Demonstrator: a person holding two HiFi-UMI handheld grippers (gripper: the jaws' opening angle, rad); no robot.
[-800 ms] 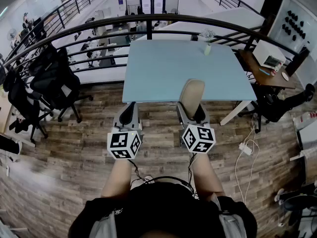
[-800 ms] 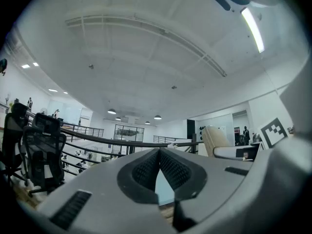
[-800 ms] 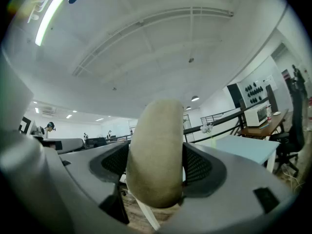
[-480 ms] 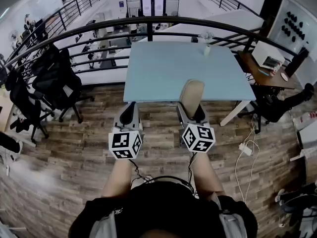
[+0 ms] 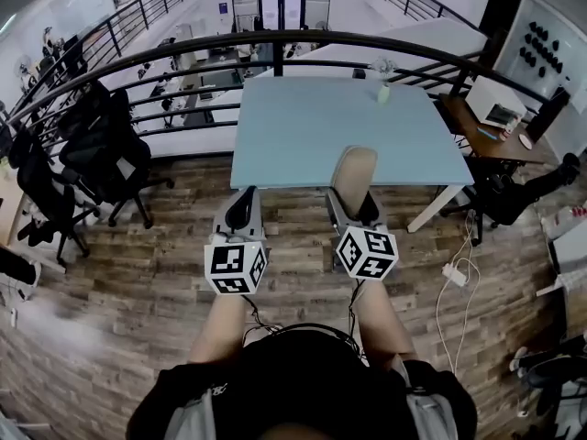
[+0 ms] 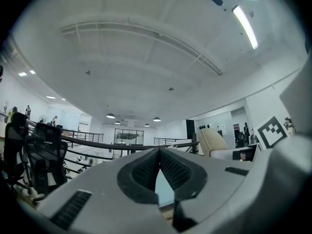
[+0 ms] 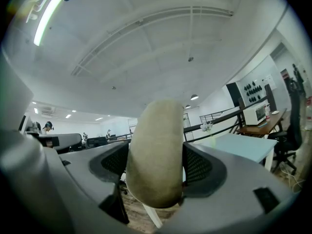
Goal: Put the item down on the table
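Left hand-held gripper: grey moulded plastic body; its 2 black ribbed pads meet at the tips with nothing between them. A white cube with black square markers sits at its rear.
Right hand-held gripper: same grey shell and ribbed pads; the jaws stand wide and press on both sides of a beige rounded oblong item.
Item surface: matte, faintly fuzzy, with a smooth domed top that stands above the jaws.
Item place: upright in the air in the right grip. In the head view its top shows against the worktop's near edge.
Floor: brown wood-plank floor, lying under both grippers.
Worktop: pale blue rectangular worktop, smooth and flat, on white legs, with a small pale green vase near its far edge.
Railing: dark curved metal railing, behind the worktop.
Chairs: black office chairs, far left.
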